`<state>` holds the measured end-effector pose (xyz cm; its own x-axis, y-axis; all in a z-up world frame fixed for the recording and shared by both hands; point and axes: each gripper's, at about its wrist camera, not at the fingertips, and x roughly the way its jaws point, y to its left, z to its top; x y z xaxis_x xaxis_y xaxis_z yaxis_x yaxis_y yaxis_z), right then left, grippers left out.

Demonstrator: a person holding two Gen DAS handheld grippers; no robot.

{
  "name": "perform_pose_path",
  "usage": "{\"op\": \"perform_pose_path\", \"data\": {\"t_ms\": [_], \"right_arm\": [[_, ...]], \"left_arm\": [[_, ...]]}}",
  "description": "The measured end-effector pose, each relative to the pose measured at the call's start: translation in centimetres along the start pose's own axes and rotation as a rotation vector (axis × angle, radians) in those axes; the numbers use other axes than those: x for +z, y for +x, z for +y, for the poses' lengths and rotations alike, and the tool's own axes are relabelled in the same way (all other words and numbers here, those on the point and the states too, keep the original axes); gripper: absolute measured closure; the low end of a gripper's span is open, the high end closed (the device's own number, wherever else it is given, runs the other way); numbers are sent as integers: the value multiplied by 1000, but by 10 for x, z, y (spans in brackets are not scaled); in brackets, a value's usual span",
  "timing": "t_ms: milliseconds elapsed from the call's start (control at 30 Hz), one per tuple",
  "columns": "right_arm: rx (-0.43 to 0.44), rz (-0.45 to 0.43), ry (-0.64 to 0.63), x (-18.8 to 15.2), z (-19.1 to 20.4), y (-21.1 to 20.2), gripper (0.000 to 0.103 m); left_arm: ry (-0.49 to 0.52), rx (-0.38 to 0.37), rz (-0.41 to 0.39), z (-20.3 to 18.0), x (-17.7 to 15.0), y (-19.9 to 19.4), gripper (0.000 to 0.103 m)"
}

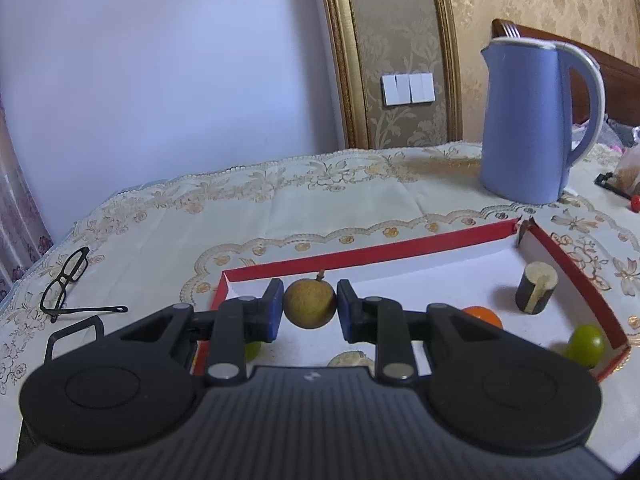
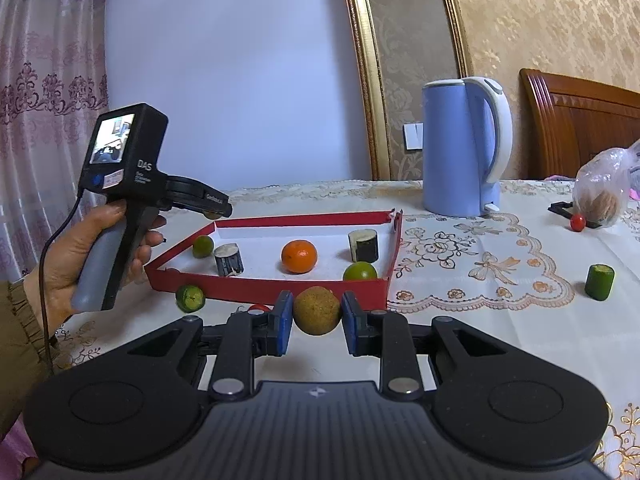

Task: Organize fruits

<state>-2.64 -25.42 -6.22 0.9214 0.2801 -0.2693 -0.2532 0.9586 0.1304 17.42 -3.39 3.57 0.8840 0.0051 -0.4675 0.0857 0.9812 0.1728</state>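
Left gripper (image 1: pixel 310 307): the 2 blue-padded fingers (image 1: pixel 273 312) stand a fruit-width apart and clamp a round brown fruit with a short stem, the stemmed longan (image 1: pixel 309 303). The fruit sits between the pads, raised over the white floor of the red tray (image 1: pixel 360 255).

Positions relative to the left gripper:
- Ahead and to the right, inside the tray: 1 cut sugarcane piece (image 1: pixel 536 288), standing on end near the right wall
- Directly right, partly hidden behind the right finger link: 1 orange (image 1: pixel 482 315)
- Further right, in the tray's near right corner: 1 green lime (image 1: pixel 587 345)
- Below the left finger: a second green fruit, mostly hidden
- Left, on the tablecloth (image 1: pixel 280 208): 1 pair of black glasses (image 1: pixel 66 280)
- Far ahead and right: 1 blue kettle (image 1: pixel 532 120)

Right gripper (image 2: pixel 316 311): the jaws stand a fruit-width apart and press on both sides of a second round brown fruit, the rough longan (image 2: pixel 317 310), held outside the tray's near wall (image 2: pixel 280 286).

Positions relative to the right gripper:
- Ahead, inside the tray: the orange, 2 limes and 2 cane pieces
- Left, just outside the near wall: 1 small lime (image 2: pixel 191 298)
- Far right, on the cloth: 1 green cut piece (image 2: pixel 599 282) and 1 cherry tomato (image 2: pixel 577 222)
- Upper left: the left hand (image 2: pixel 80 256) grips the other tool's handle
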Motion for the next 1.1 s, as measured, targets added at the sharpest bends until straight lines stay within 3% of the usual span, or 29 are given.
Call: {"op": "perform_pose_path", "data": {"t_ms": [333, 400, 467, 600, 667, 700, 900, 1100], "right_arm": [[-2, 5, 12, -3, -4, 1, 77], [-3, 7, 12, -3, -5, 2, 78], [-2, 9, 14, -3, -4, 3, 78], [5, 24, -1, -1, 0, 13, 77], [4, 27, -23, 3, 4, 22, 78], [0, 29, -35, 7, 6, 29, 78], [-33, 45, -68, 34, 16, 72, 78], [-47, 34, -72, 56, 25, 98, 78]], "left_arm": [[-19, 21, 45, -5, 2, 21, 76], [-19, 25, 45, -4, 0, 20, 68], [-24, 30, 34, -2, -2, 16, 50], [-33, 42, 11, 7, -9, 0, 40], [-67, 49, -20, 17, -19, -16, 18], [-78, 55, -36, 21, -24, -24, 15], [-134, 99, -99, 42, -64, -70, 7], [-216, 92, -85, 63, -89, -83, 5]]}}
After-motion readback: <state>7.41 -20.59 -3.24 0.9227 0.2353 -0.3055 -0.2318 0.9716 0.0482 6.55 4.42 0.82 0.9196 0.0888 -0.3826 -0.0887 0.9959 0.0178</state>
